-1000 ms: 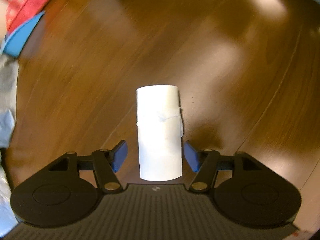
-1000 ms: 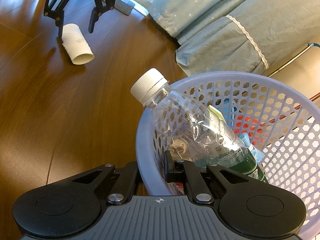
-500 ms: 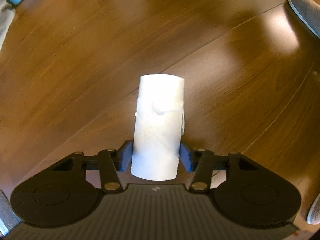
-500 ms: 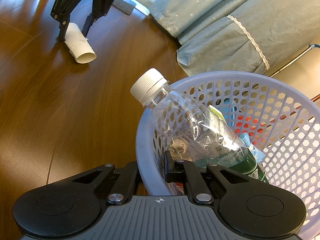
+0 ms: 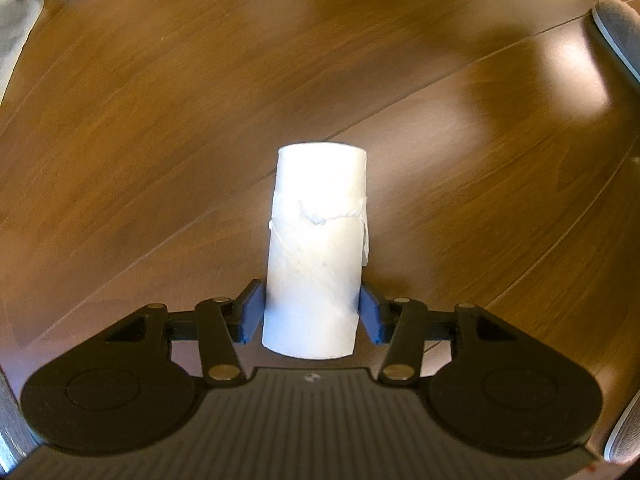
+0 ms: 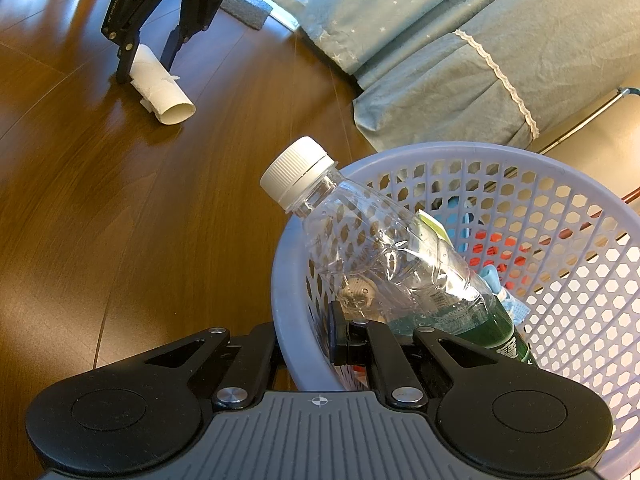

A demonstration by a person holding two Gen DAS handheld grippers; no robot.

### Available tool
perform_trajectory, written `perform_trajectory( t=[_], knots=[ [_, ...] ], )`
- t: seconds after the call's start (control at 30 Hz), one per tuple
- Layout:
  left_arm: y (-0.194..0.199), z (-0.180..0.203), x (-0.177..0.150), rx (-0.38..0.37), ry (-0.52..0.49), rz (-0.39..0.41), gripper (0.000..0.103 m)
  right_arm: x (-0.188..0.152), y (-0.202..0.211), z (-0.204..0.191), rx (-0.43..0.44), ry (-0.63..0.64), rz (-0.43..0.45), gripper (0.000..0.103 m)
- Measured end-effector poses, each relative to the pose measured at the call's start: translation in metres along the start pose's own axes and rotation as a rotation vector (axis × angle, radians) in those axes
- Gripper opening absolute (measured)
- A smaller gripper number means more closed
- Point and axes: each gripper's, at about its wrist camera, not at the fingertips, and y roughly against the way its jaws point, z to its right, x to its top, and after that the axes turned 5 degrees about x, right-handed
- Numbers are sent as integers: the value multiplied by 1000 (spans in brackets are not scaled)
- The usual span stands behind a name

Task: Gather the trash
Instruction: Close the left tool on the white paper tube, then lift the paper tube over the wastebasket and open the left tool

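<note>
**Left gripper closed onto cardboard tube; right gripper holding basket rim**

Since the earlier frames, the left gripper (image 5: 311,316) has narrowed from a wide straddle to a close fit on the cardboard tube (image 5: 318,256), and its view has swung round so that a grey slipper (image 5: 618,32) now shows at the right edge. Over the last half second the fingers have not closed further.

Left wrist view, left to right: grey cloth and a blue item sit at the top left corner, too cropped to identify. At centre the white tube lies on its side on the wooden floor (image 5: 160,120), a torn strip of paper clinging round its middle. Both blue pads (image 5: 252,316) sit flush against the tube's near end — one on each side — at roughly half opening. The tube is gripped but rests on the floor.

Right wrist view, left to right: the left gripper (image 6: 146,66) stands over the tube (image 6: 164,90) at upper left, the tube's open end facing the camera. A clear plastic bottle (image 6: 384,256) with a white cap leans out over the rim of the lavender basket (image 6: 460,152), which also holds other items not clearly identifiable. The right gripper (image 6: 306,344) is fully closed — pinching the basket's near rim, one finger outside, one inside. Pale green bedding (image 6: 440,40) hangs behind the basket.
</note>
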Motion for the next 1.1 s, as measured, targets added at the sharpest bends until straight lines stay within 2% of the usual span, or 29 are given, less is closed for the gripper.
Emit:
perform_trajectory(
  t=[0.07, 0.17, 0.23, 0.3, 0.43, 0.77, 1.1],
  knots=[
    [0, 0, 0, 0, 19, -4, 53, 0, 0, 0, 0, 1, 0, 3],
    [-3, -5, 1, -2, 40, -6, 54, 0, 0, 0, 0, 0, 0, 3],
    [-2, -2, 1, -5, 54, -3, 52, 0, 0, -1, -1, 3, -1, 3],
    [-1, 0, 3, -17, 59, -3, 46, 0, 1, -1, 1, 7, -1, 3],
    [-3, 4, 7, -6, 32, -17, 45, -1, 1, -2, 2, 13, -1, 3],
    [33, 36, 17, 241, -160, 4, 44, 0, 3, -3, 9, 25, -1, 3],
    [102, 57, 42, 359, -235, 113, 44, 7, 9, -6, 34, 26, 16, 3]
  ],
)
